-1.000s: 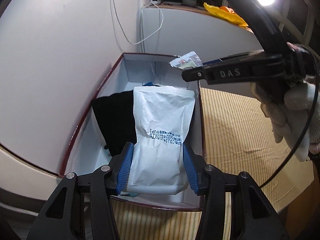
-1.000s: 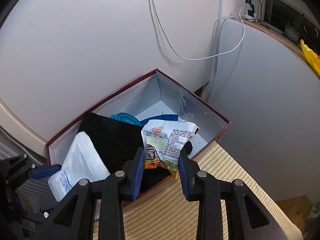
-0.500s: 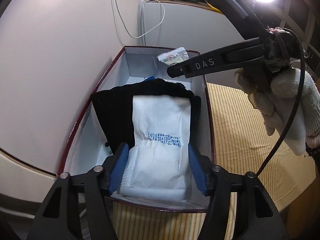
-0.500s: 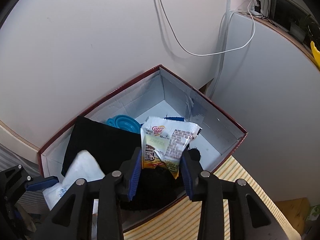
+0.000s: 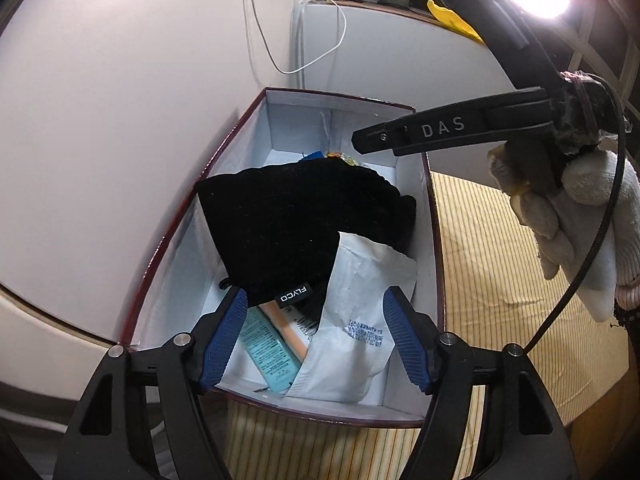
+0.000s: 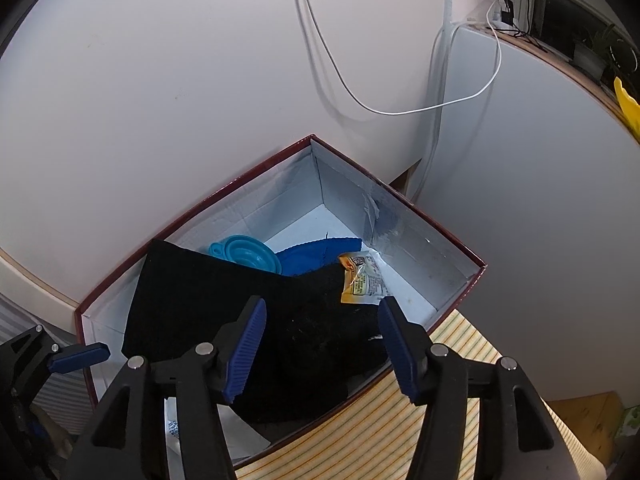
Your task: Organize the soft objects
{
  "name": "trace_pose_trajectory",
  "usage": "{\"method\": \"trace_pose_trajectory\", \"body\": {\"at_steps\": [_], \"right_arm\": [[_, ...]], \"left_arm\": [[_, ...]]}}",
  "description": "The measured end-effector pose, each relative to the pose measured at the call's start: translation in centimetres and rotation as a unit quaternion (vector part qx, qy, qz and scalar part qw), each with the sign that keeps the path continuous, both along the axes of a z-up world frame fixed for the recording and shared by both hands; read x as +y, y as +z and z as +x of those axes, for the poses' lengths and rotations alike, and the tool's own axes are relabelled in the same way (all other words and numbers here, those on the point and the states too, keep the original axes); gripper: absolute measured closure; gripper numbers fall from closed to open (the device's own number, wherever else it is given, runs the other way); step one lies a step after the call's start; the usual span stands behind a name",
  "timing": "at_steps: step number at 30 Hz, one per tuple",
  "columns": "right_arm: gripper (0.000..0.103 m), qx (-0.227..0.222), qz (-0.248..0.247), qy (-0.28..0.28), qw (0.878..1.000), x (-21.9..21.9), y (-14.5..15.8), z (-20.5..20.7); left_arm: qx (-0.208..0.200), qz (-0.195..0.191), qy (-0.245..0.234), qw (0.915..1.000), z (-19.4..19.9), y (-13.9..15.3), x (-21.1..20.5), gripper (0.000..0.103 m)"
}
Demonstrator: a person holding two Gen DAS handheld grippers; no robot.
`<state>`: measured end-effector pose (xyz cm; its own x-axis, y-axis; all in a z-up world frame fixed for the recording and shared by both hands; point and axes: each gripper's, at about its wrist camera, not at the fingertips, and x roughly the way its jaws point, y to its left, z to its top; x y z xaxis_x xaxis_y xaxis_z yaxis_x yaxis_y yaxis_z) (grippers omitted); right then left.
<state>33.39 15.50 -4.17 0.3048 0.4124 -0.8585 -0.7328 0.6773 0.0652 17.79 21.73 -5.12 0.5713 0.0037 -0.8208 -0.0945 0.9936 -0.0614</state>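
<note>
A dark red box with a white inside (image 5: pixel 430 208) (image 6: pixel 448 236) stands against the wall. In it lie a black cloth pouch (image 5: pixel 288 220) (image 6: pixel 224 296), a white paper packet (image 5: pixel 356 332) and a yellow snack sachet (image 6: pixel 360 280). My left gripper (image 5: pixel 316 336) is open over the near end of the box, above the white packet. My right gripper (image 6: pixel 320 344) is open over the black pouch, with the sachet lying just beyond it. The right gripper's finger also shows in the left wrist view (image 5: pixel 452 128).
A light blue funnel (image 6: pixel 248 256) and a dark blue item (image 6: pixel 316 252) lie at the far end of the box. A teal tube (image 5: pixel 268 352) lies under the pouch. The box sits on a striped yellow mat (image 5: pixel 488 264). White cables hang on the wall (image 6: pixel 400 112).
Both grippers have opened. The white packet dropped from the left one into the box. The snack sachet dropped from the right one into the box's far end.
</note>
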Motion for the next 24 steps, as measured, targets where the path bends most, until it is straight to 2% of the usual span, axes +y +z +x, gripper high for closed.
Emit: {"method": "trace_pose_trajectory", "body": {"at_steps": [17, 24], "right_arm": [[0.048, -0.019, 0.016, -0.006, 1.000, -4.2, 2.4, -3.0], [0.048, -0.038, 0.037, -0.013, 0.999, -7.8, 3.8, -6.2]], "left_arm": [[-0.031, 0.010, 0.009, 0.9994, -2.0, 2.0, -1.6, 0.033], [-0.062, 0.019, 0.020, 0.9977, -3.9, 3.6, -3.2, 0.033]]}}
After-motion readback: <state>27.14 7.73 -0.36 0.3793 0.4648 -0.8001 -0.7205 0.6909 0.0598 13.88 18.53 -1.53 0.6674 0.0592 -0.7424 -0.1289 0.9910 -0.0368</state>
